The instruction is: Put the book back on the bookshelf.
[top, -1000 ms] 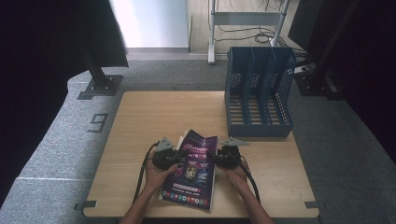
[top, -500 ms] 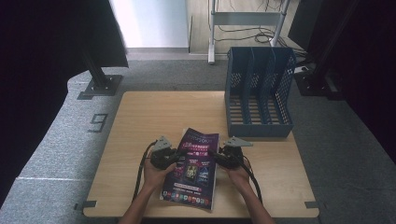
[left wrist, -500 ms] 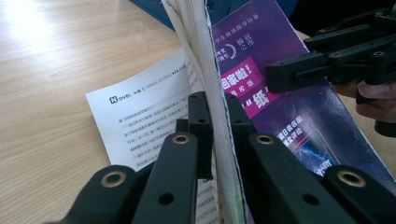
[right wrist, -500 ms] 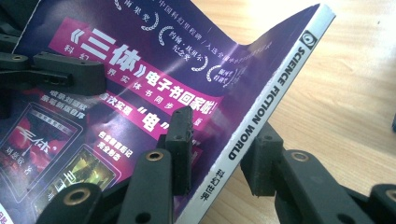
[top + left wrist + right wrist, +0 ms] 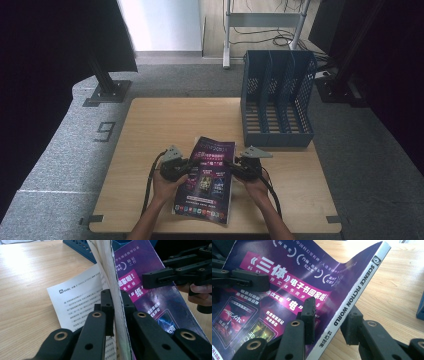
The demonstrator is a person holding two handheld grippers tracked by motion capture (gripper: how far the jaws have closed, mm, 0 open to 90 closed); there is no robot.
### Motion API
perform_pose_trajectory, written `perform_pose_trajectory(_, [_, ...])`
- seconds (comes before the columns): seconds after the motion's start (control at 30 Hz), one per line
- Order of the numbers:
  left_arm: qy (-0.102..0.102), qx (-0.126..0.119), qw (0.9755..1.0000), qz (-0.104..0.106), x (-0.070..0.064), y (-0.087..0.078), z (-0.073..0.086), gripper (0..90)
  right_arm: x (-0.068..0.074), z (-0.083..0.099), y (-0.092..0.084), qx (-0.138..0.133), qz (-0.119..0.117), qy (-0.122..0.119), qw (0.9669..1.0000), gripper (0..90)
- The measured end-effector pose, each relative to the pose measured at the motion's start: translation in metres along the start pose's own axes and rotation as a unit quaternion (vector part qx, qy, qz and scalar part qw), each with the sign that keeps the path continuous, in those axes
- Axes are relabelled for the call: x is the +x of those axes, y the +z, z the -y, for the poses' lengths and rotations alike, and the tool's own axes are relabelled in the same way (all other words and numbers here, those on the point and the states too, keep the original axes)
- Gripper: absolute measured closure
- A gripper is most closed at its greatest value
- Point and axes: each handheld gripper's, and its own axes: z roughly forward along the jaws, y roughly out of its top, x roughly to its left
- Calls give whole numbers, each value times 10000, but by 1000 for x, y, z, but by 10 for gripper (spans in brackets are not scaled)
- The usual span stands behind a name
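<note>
A purple magazine (image 5: 207,177) lies near the table's front edge, held between both grippers. My left gripper (image 5: 184,166) is shut on its open page edge; in the left gripper view the jaws (image 5: 115,300) pinch the white stack of pages, which stands up off the table. A loose white printed page (image 5: 77,300) lies flat beneath. My right gripper (image 5: 236,167) is shut on the spine side; in the right gripper view its jaws (image 5: 330,312) clamp the cover and the white spine (image 5: 359,287) lettered SCIENCE FICTION WORLD. The cover (image 5: 287,272) bows upward between the two grips.
A blue mesh file rack (image 5: 277,100) with several upright slots stands at the table's back right, a short way beyond the magazine. Bare wooden tabletop (image 5: 170,125) stretches to the left and back. Cables trail from both grippers toward the front edge.
</note>
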Motion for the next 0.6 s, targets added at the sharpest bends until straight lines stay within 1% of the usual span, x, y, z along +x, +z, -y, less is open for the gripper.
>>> perform_pose_trajectory(0.6, [-8, 23, 10000, -7, -1, 1, 0, 855, 0, 1, 1, 8, 12, 16, 10000, 665])
